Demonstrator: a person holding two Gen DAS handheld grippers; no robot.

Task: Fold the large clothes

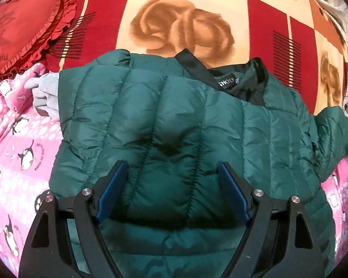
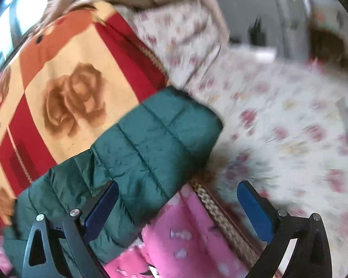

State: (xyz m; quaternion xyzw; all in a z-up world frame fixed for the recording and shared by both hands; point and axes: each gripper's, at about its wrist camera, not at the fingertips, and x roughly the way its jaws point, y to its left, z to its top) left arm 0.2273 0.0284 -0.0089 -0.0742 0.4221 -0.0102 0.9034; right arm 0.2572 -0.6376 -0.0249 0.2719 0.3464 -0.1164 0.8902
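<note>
A dark green quilted puffer jacket [image 1: 174,125] lies on the bed, collar and black label [image 1: 229,82] at the far side. One front panel is folded over the body. My left gripper [image 1: 172,169] is open just above the jacket's near part, its blue pads on either side of a quilted fold, not clamped. In the right wrist view a green sleeve [image 2: 150,139] stretches away across the bed edge. My right gripper [image 2: 177,190] is open and empty, its left finger over the sleeve's near part. That view is motion-blurred.
A red-and-cream rose blanket [image 1: 185,23] covers the bed behind the jacket. A red frilled heart cushion [image 1: 23,30] lies far left. Pink penguin fabric [image 1: 14,143] and a grey garment [image 1: 46,92] lie left. A floral white sheet [image 2: 278,127] lies right.
</note>
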